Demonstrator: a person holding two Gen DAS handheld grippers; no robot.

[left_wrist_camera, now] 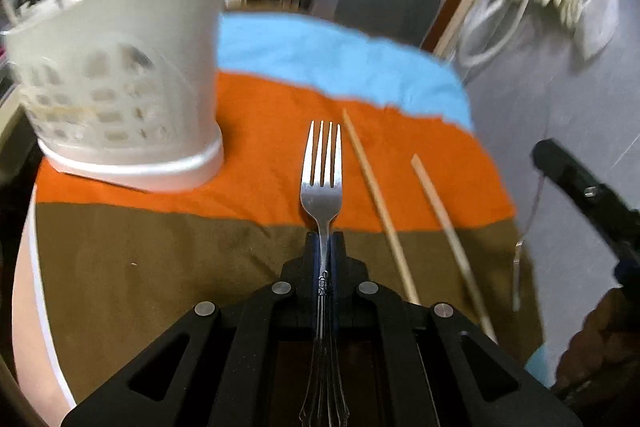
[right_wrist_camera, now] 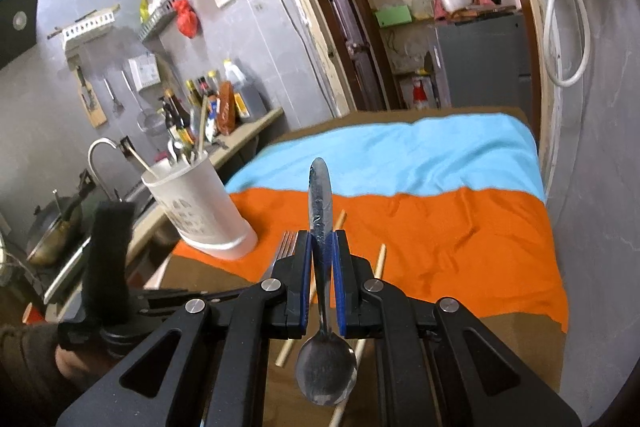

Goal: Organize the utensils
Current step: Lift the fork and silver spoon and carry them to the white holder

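Note:
My left gripper [left_wrist_camera: 323, 243] is shut on a steel fork [left_wrist_camera: 322, 167], held by its neck with the tines pointing forward over the orange cloth. My right gripper [right_wrist_camera: 322, 243] is shut on a steel spoon [right_wrist_camera: 322, 203], held by its handle with the bowl [right_wrist_camera: 326, 373] hanging back toward the camera. A white perforated utensil holder [left_wrist_camera: 120, 83] stands at the left, close ahead of the left gripper; in the right wrist view the holder [right_wrist_camera: 196, 203] has several utensils in it. Two wooden chopsticks [left_wrist_camera: 378, 203] [left_wrist_camera: 448, 231] lie on the cloth right of the fork.
The table is covered by a striped cloth of blue [right_wrist_camera: 400, 155], orange [right_wrist_camera: 460, 239] and olive brown [left_wrist_camera: 160, 267]. A kitchen counter with a faucet [right_wrist_camera: 102, 151], bottles [right_wrist_camera: 208, 103] and a pan [right_wrist_camera: 56, 231] lies left. A grey wall [left_wrist_camera: 560, 127] is right.

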